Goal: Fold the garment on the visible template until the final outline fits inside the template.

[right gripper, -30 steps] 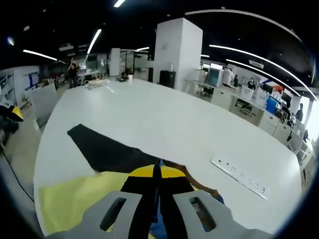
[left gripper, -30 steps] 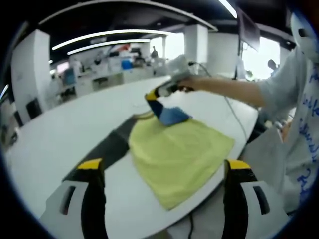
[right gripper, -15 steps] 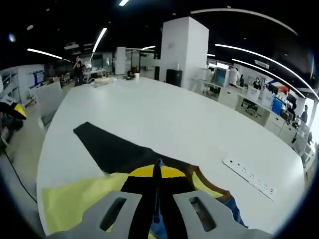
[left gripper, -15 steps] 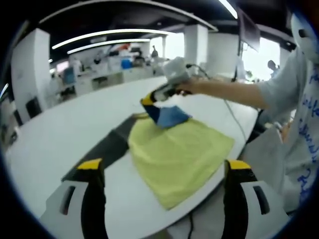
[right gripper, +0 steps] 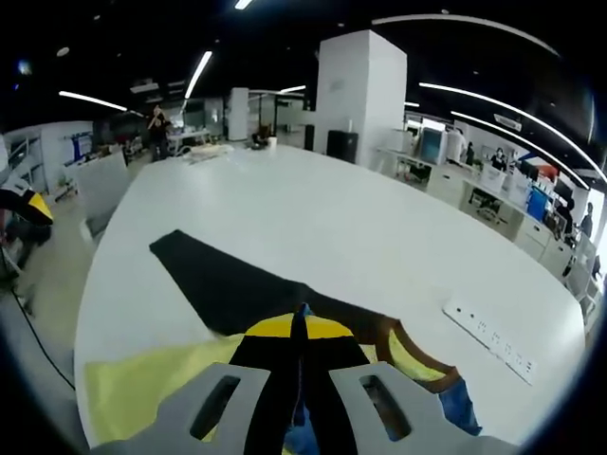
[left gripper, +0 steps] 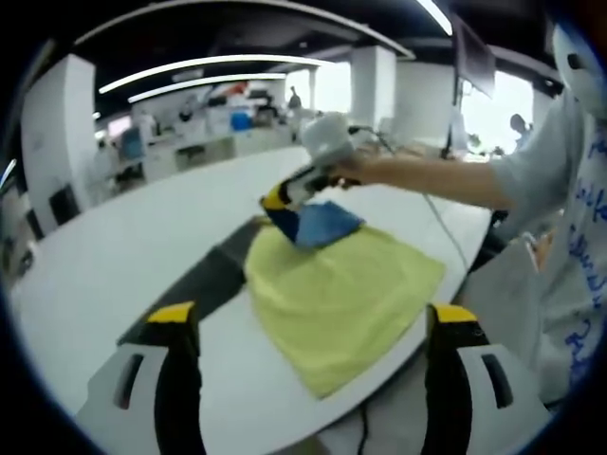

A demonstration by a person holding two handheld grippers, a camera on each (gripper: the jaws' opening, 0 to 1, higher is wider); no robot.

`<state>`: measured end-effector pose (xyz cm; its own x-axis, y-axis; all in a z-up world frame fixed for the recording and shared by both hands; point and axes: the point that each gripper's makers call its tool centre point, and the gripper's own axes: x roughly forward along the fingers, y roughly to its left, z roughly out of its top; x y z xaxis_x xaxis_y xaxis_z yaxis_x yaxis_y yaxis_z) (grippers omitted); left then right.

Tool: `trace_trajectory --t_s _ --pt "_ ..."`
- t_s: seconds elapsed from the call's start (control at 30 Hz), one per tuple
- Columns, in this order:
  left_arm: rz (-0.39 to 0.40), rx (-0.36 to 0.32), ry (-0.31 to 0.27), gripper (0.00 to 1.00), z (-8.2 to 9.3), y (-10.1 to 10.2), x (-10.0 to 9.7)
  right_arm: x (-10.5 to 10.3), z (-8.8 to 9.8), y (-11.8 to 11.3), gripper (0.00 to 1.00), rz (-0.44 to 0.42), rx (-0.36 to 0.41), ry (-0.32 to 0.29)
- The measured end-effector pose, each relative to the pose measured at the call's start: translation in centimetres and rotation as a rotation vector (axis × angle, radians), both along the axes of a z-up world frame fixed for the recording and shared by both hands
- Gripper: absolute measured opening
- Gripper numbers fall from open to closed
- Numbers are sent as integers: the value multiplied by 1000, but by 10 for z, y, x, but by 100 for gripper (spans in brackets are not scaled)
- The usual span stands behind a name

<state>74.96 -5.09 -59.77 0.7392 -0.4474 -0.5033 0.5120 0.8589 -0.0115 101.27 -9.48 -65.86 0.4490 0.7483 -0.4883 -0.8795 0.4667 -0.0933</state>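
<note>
A yellow garment (left gripper: pixel 341 299) lies on a white table (left gripper: pixel 114 256), partly over a black template (left gripper: pixel 204 280) whose uncovered end runs out from under the cloth, away from the table's near edge. The right gripper (left gripper: pixel 282 197), held in a person's hand (left gripper: pixel 346 169) at the garment's far corner, has its jaws pressed together on the cloth, lifting a blue sleeve or trim panel (left gripper: pixel 324 223) clear of the yellow body; in the right gripper view the closed jaws (right gripper: pixel 302 332) show fabric pinched between them, with a brown neckband (right gripper: pixel 417 351) curving just beside them. The left gripper (left gripper: pixel 313 327) hangs on the near side of the garment with its jaws spread wide and nothing between them, well clear of the cloth. The job looks to be at an early or middle stage: the garment already reads as a compact, roughly square shape, but its corner nearest the table edge spills well outside the template, and one fold is in hand, not laid down. Further folds and a shift onto the black shape appear to remain. The garment's long axis seems to run diagonally from the gripped collar corner toward the table edge, crossing the template's own length at an angle.
</note>
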Motion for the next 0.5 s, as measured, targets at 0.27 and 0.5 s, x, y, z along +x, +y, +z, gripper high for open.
trace_trajectory --t_s 0.27,0.5 --pt "-1 0 -3 95 1 0 1 -8 -8 7 1 23 -12 10" --pt "0 0 -5 95 1 0 0 -10 -6 16 1 27 -2 1"
